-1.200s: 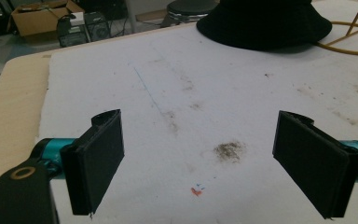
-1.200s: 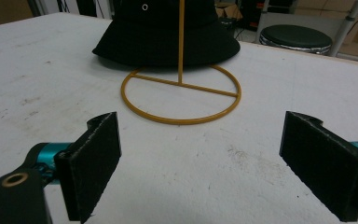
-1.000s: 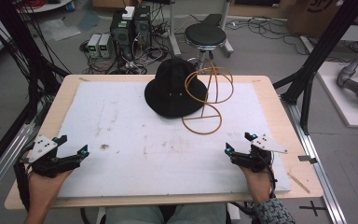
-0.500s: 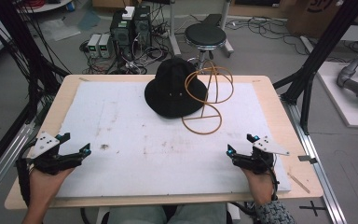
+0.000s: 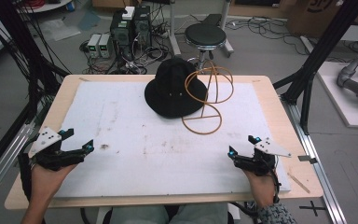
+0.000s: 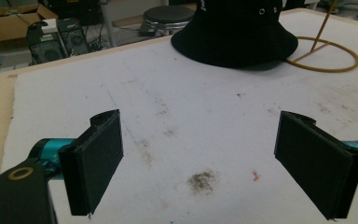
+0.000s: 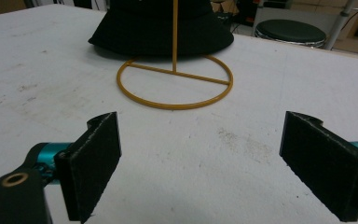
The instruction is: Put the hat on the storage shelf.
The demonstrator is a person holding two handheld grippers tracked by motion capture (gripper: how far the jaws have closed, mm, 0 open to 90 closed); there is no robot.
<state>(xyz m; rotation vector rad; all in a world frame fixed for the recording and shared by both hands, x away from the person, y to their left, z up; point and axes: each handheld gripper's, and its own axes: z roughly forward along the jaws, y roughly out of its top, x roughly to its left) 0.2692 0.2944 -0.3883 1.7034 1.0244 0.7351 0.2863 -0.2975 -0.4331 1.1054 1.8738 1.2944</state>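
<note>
While my two hands rest near the front edge of the wooden desk [image 5: 270, 93] with its stained white mat, little has changed over the last second: my left claw [image 5: 77, 140] has slid a touch outward and my right claw [image 5: 242, 145] has barely shifted, so I judge the work has not truly begun. Both claws stand spread wide with nothing between their black padded jaws, as the left gripper view and the right gripper view each show bare mat between them. The black fabric bucket hat [image 5: 175, 88] sits flat at the far middle of the mat, well apart from both claws, its brim touching the golden wire hat stand with a round base ring [image 5: 205, 105] just beside it on its right. Judging by this, reaching forward for the hat comes next, and the stand looks light enough to tip
</note>
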